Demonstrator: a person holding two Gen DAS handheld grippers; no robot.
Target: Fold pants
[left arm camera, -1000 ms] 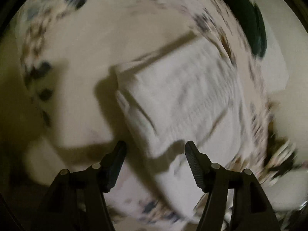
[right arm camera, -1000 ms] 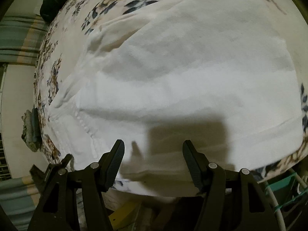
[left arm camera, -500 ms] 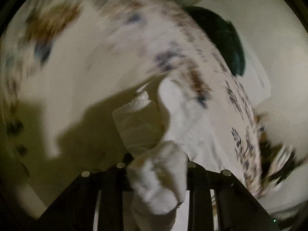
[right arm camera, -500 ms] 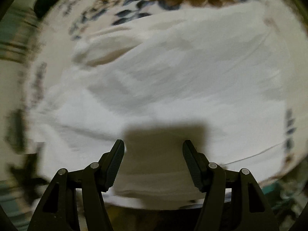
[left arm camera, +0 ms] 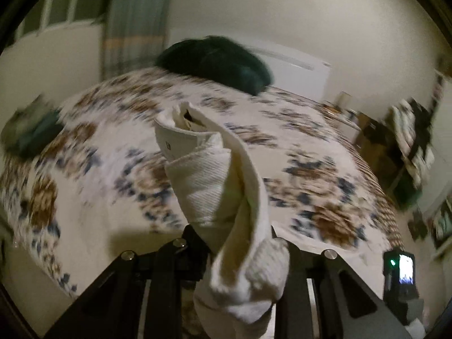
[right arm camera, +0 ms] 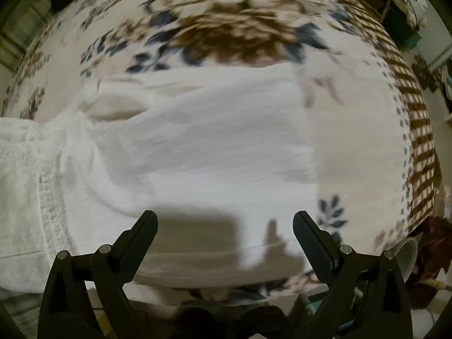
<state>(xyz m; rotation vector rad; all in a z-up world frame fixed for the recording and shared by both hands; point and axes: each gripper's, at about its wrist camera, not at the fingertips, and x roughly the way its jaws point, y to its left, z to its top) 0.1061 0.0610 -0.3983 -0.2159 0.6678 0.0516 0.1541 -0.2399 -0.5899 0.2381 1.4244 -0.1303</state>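
Note:
White pants [right arm camera: 197, 152] lie across a floral bedspread [right arm camera: 231, 28] in the right wrist view. My left gripper [left arm camera: 240, 243] is shut on a bunched end of the white pants [left arm camera: 220, 180], with a button on its band, and holds it up above the bed; its fingertips are hidden by the cloth. My right gripper [right arm camera: 224, 226] is open and empty, hovering just above the near edge of the pants. A raised part of the pants hangs at the left edge of the right wrist view [right arm camera: 17, 183].
A dark green pillow [left arm camera: 217, 62] lies at the head of the bed. A teal bundle [left arm camera: 28, 138] sits at the bed's left side. A small device with a lit screen [left arm camera: 401, 271] shows at lower right. Clutter stands beyond the bed's right edge [left arm camera: 409, 141].
My left gripper closed on the pants end and lifted it up off the bed, tilting toward the headboard. My right gripper stayed open and shifted right along the near edge of the pants.

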